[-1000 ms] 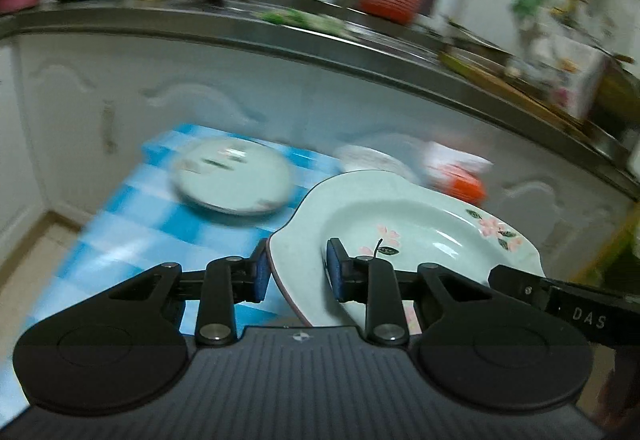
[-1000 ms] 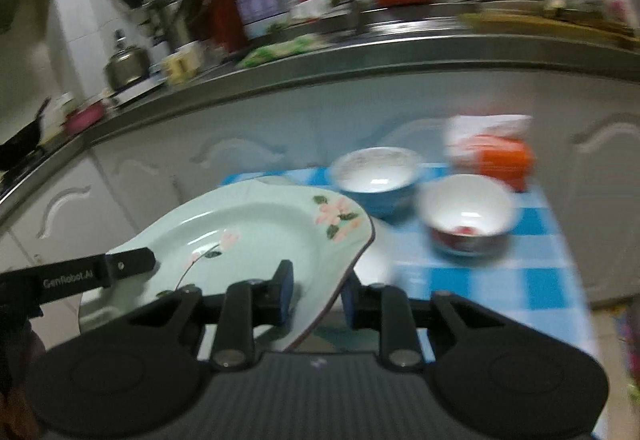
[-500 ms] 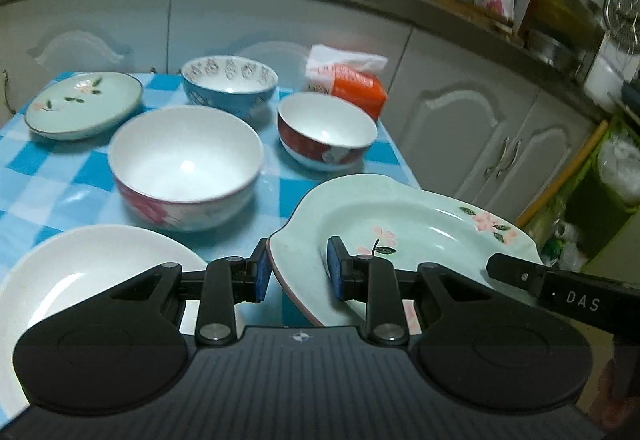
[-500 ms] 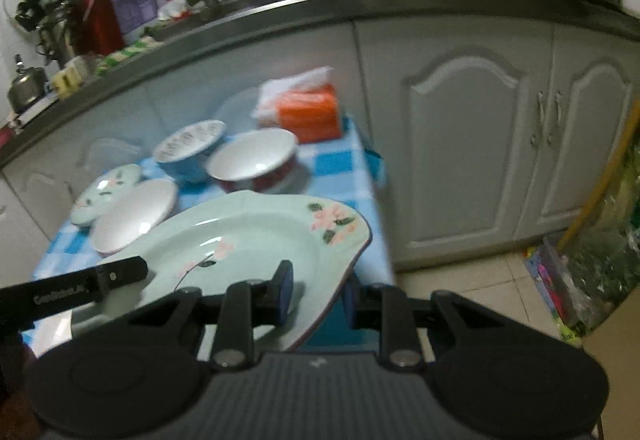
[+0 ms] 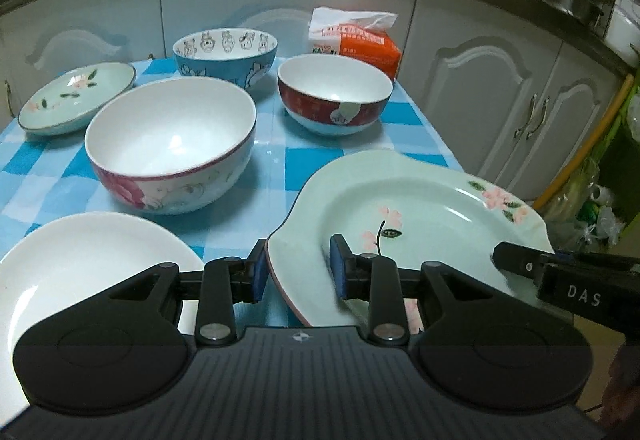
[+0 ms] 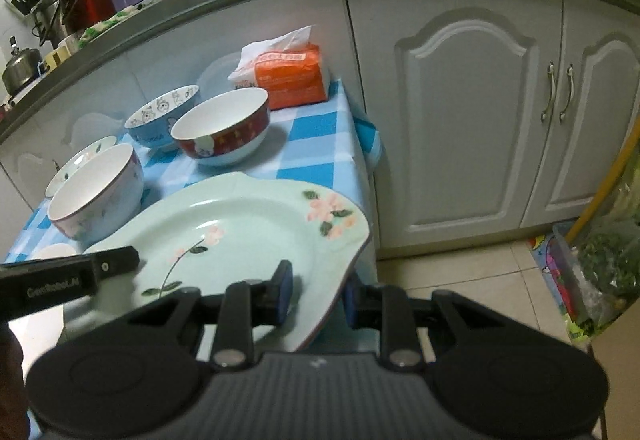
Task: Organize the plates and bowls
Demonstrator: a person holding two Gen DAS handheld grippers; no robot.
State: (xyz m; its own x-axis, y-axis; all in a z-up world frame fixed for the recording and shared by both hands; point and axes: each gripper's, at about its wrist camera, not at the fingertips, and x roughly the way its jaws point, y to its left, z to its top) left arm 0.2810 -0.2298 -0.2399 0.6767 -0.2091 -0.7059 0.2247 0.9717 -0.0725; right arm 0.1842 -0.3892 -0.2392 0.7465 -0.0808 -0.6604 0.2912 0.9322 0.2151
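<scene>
A large pale green plate (image 5: 420, 207) with pink flowers hangs between both grippers over the near right corner of the blue checked table (image 5: 272, 159). My left gripper (image 5: 298, 274) has its pads on either side of the plate's left rim, and its jaws are opening. My right gripper (image 6: 318, 294) is shut on the opposite rim of the same plate (image 6: 240, 224). On the table stand a white plate (image 5: 80, 264), a big floral bowl (image 5: 172, 143), a red bowl (image 5: 334, 95), a blue bowl (image 5: 226, 51) and a small green plate (image 5: 76, 91).
An orange tissue pack (image 5: 360, 43) sits at the table's far right corner. Grey cabinet doors (image 6: 460, 119) under a steel counter run close behind and to the right of the table. Bags and clutter (image 6: 600, 260) lie on the tiled floor at the right.
Both grippers have carried the green plate down and rightwards, from in front of the cabinets to the table's near right corner. The left jaws stand slightly wider.
</scene>
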